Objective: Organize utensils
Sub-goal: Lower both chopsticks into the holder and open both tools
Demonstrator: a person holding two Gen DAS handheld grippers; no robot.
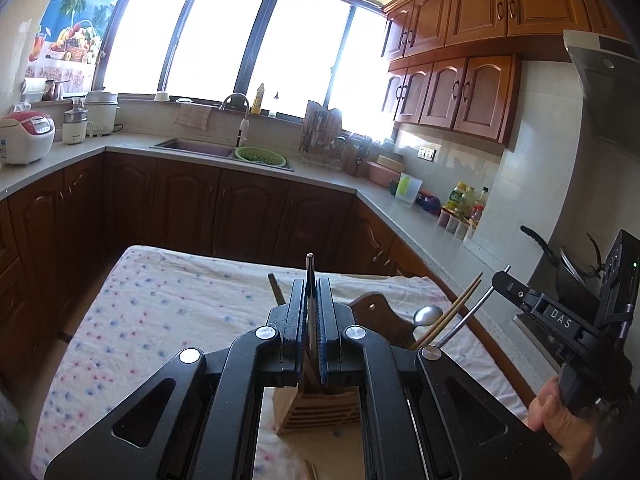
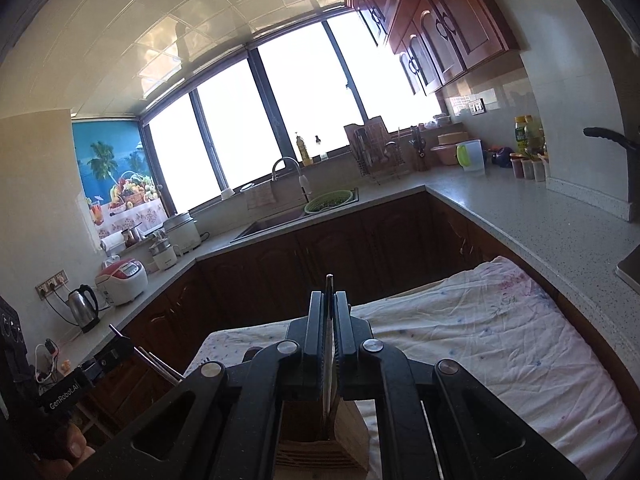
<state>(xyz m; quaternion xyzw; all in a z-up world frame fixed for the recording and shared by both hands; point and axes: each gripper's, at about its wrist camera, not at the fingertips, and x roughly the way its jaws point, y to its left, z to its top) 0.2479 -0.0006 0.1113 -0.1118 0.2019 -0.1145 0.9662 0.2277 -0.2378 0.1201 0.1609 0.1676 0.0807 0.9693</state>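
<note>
My left gripper is shut on a thin flat metal utensil that stands upright between its pads, above a slotted wooden utensil block on the cloth-covered table. Chopsticks and a spoon stick out of a holder to the right of it. My right gripper is shut on a thin dark-tipped utensil, also upright over the wooden block. The right gripper's body shows at the right of the left wrist view.
A flowered white cloth covers the table. A dark wooden board lies behind the block. Kitchen counters run around the room with a sink, green colander, rice cooker, kettle and bottles.
</note>
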